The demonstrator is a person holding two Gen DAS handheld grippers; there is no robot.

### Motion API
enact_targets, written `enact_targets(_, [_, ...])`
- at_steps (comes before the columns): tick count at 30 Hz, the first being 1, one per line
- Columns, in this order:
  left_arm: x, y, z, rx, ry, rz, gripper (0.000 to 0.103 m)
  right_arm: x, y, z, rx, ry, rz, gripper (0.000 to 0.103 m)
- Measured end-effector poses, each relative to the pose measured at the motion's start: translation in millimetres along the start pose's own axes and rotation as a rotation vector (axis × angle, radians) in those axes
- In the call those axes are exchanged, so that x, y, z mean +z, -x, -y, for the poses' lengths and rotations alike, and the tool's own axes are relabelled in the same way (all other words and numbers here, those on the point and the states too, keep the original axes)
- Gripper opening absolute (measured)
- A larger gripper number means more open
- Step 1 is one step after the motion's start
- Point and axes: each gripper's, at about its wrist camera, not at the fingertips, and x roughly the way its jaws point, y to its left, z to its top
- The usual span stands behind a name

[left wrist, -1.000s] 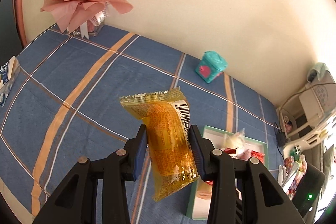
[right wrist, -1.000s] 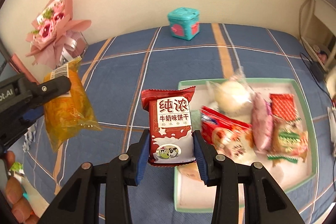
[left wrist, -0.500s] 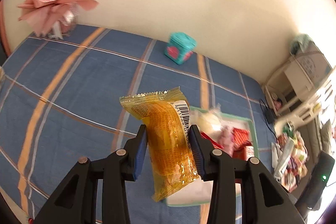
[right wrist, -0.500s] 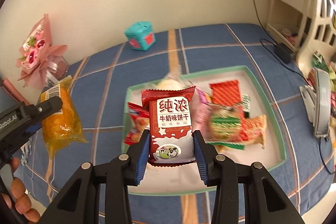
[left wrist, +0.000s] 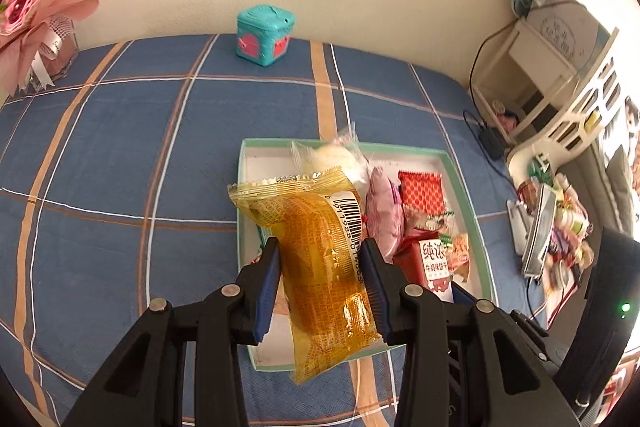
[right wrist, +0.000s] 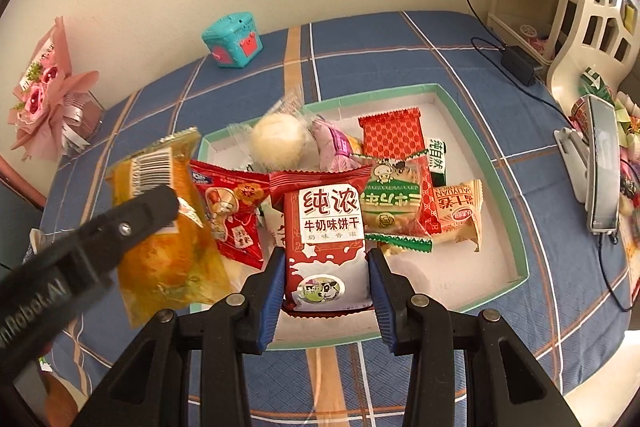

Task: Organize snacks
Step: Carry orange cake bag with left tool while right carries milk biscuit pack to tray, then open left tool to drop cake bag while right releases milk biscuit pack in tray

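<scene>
My left gripper [left wrist: 320, 269] is shut on a yellow snack packet [left wrist: 320, 251] and holds it above the left part of the green-rimmed tray [left wrist: 466, 187]. The packet also shows in the right wrist view [right wrist: 160, 227]. My right gripper [right wrist: 326, 277] is shut on a red milk-biscuit packet [right wrist: 326, 231], held over the tray's [right wrist: 496, 155] front. The tray holds several snacks: a round white bun [right wrist: 278, 141], a pink packet [right wrist: 332, 147] and a red packet [right wrist: 394, 133].
The tray lies on a blue plaid tablecloth [left wrist: 120, 167]. A teal box [left wrist: 264, 35] stands at the back by the wall, a pink bouquet [left wrist: 32, 15] at the far left. A charger with cable [right wrist: 518, 61] and a phone stand [right wrist: 596, 179] sit to the right.
Both grippers have moved right with their packets and now hang over the tray. The tray looks larger and closer in both views.
</scene>
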Motion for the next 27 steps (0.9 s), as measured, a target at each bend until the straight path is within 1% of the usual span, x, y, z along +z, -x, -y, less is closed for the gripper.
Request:
enact_targets(6, [-3.4, -13.3, 4.3, 0.001, -0.004, -0.041, 0.042, -2.0, -7.2, 1.1, -0.016, -0.003, -0.035, 0.043])
enact_targets(14, [-9.3, -26.5, 11.1, -0.011, -0.011, -0.081, 0.042, -4.1, -16.6, 1.8, -0.016, -0.003, -0.070, 0.043])
enact_targets(18, [-10.5, -30.5, 12.7, 0.004, -0.017, -0.089, 0.042, -3.9, -20.5, 3.3, -0.018, -0.005, -0.084, 0.043])
enact_targets(27, [-8.2, -32.8, 4.9, 0.009, 0.013, -0.093, 0.042, -0.9, -28.8, 4.2, -0.015, -0.016, -0.110, 0.043])
